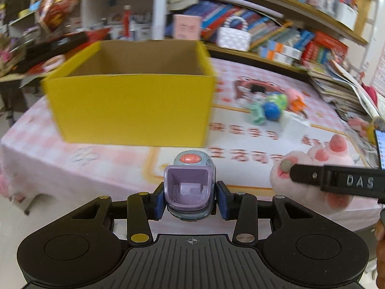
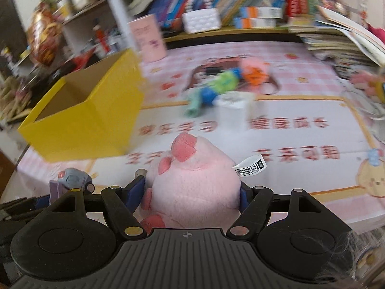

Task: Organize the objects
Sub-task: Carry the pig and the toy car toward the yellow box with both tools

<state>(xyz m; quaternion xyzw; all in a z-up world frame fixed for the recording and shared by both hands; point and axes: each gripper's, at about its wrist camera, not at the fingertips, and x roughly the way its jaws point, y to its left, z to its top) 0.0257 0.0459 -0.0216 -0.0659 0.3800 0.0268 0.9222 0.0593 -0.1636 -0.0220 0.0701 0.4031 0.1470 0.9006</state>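
Pink checked tabletop [image 2: 300, 77] before crowded bookshelves [image 1: 276, 31].
Left claw [image 1: 190, 198] clamps a purple toy car [image 1: 190, 190]; right claw [image 2: 192, 192] grips a pink plush [image 2: 192, 180] beside the yellow box [image 1: 130, 106].

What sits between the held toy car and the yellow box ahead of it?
Nothing: in the left wrist view only bare pink tablecloth shows between the toy car and the yellow box.

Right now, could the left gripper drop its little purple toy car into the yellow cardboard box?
Probably yes: the yellow cardboard box stands open-topped straight ahead of the left gripper, which grips the purple toy car, with nothing between.
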